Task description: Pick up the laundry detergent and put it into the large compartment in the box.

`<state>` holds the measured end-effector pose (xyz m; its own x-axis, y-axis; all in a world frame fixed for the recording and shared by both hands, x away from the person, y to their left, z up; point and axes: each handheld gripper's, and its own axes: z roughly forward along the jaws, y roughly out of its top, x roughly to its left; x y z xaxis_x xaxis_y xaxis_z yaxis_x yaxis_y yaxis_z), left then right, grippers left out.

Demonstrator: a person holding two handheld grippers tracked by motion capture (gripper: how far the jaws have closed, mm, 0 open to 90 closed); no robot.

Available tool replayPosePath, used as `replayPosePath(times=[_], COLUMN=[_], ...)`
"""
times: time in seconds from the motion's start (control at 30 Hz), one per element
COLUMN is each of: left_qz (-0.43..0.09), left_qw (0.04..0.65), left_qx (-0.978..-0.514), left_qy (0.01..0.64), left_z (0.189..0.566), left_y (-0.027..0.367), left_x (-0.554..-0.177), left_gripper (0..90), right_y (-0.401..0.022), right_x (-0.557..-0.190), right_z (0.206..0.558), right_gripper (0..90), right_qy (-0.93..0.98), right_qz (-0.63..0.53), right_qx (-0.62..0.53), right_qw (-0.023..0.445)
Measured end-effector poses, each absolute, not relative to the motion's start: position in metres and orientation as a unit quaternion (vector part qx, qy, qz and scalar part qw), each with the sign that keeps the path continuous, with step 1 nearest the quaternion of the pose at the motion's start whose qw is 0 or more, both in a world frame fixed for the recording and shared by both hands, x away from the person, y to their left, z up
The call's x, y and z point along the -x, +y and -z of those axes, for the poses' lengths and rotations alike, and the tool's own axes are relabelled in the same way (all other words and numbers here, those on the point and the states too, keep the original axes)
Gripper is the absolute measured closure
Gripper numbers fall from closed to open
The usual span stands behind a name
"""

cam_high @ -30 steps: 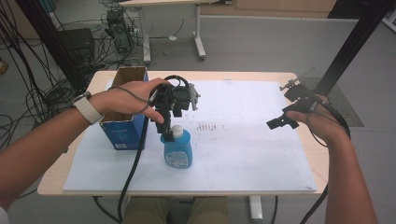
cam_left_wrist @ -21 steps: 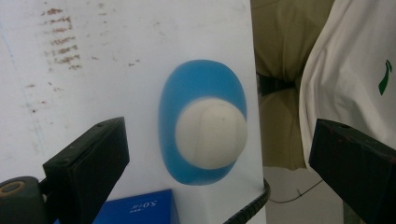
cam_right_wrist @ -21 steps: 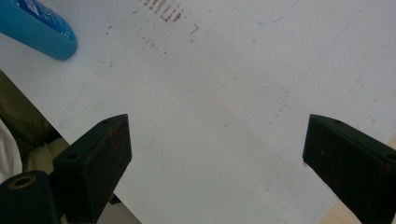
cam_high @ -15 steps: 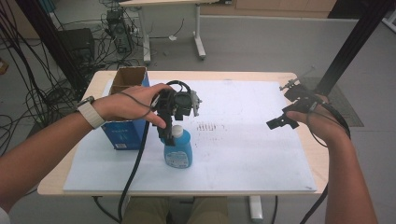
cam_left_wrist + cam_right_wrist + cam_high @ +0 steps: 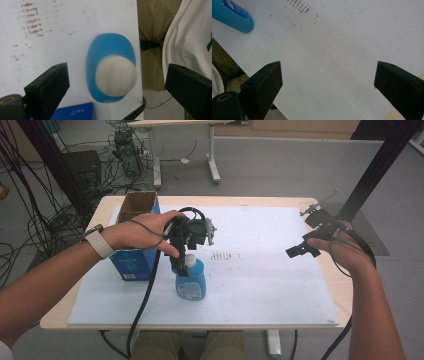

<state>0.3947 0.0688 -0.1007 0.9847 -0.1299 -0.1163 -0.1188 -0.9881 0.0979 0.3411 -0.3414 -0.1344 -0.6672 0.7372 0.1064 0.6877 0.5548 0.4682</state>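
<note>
Blue bottle (image 5: 190, 279), white cap (image 5: 116, 75): our left gripper (image 5: 181, 266) poised above, jaws wide, empty. Next: lower, close on cap. Right gripper (image 5: 301, 251) wide, empty.

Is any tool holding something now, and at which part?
Nothing is held. The left tool hangs open above the blue bottle, over its white cap; the right tool is open too.

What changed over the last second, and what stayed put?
The left gripper has come down from just behind the blue bottle to its white cap, jaws open on either side, nothing gripped yet. The bottle, the blue box and the right gripper, open above the white sheet, stayed where they were.
</note>
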Motion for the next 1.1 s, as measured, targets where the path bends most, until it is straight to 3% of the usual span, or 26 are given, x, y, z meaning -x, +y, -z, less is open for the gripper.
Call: replayPosePath(times=[1.1], left_qz=[0.061], left_qw=[0.046], left_qx=[-0.995], left_qy=[-0.062], left_z=[0.1014], left_y=[0.0698], left_x=[-0.3962], left_gripper=[6.6], right_y=[-0.3408], right_x=[-0.3424], right_z=[0.1348], right_gripper=[7.8], right_qy=[0.88], right_qz=[-0.242], right_qx=[-0.405], right_qw=[0.05])
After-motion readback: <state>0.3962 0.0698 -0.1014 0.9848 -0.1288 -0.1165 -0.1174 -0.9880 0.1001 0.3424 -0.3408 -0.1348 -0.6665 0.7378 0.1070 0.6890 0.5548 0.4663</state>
